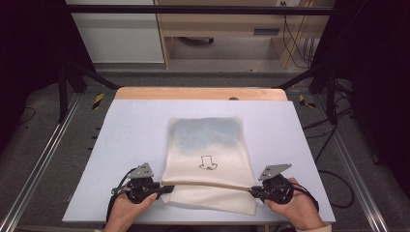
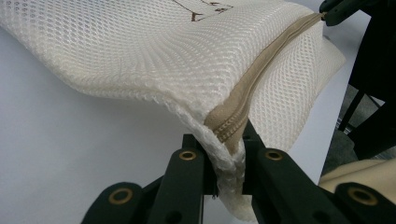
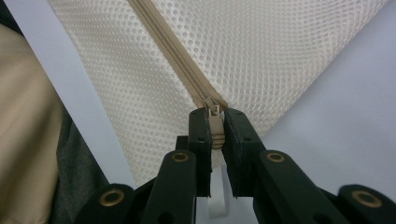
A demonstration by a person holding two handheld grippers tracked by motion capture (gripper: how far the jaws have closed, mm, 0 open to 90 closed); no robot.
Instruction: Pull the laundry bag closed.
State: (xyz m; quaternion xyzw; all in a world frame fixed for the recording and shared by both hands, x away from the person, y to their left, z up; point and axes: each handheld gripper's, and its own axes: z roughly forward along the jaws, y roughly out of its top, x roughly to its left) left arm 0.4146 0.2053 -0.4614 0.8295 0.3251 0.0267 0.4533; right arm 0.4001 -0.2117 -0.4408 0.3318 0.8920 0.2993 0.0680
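A cream mesh bag (image 1: 207, 150) with a small black drawing and a bluish patch inside lies on the pale blue table mat (image 1: 130, 130). A tan zipper (image 1: 208, 183) runs across the bag near its front edge. My left gripper (image 1: 162, 187) is shut on the bag's left corner at the zipper's end (image 2: 229, 133), lifting the mesh (image 2: 154, 51) a little. My right gripper (image 1: 251, 190) is shut on the zipper pull (image 3: 215, 122) at the right end of the zipper tape (image 3: 173, 51).
The mat covers a wooden table (image 1: 200, 93) with a free surface left, right and beyond the bag. Black frame posts (image 1: 331, 92) and cables (image 1: 333, 174) stand beside the table. Wooden furniture (image 1: 227, 24) is far behind.
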